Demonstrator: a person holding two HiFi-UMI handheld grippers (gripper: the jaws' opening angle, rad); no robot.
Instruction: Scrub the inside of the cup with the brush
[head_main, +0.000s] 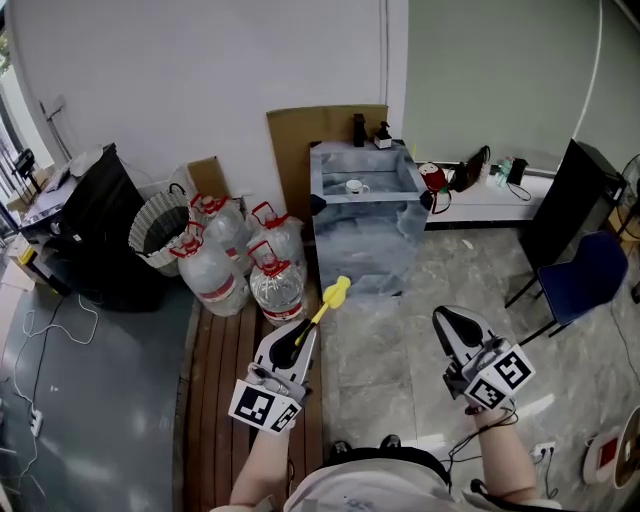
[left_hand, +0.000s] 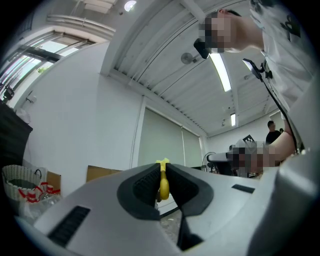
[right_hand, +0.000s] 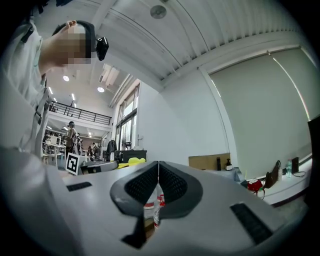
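The left gripper's (head_main: 292, 347) jaws clamp the yellow brush (head_main: 334, 294), the right gripper's (head_main: 448, 322) jaws meet empty, and seemingly a cup (head_main: 355, 187) sits on the bench (head_main: 362, 240).

No legible text (only square markers (head_main: 266, 407))

Some big water bottles (head_main: 240, 262) with red caps are stood at the far end of the wooden boards (head_main: 215, 400), just beside a woven basket (head_main: 160, 232). A sheet of cardboard (head_main: 300, 135) is leaned on the white wall behind them. A blue chair (head_main: 588, 272) is seen at the right, near a low white shelf (head_main: 495, 203) where a red thing (head_main: 433, 177), maybe a kettle, is set.
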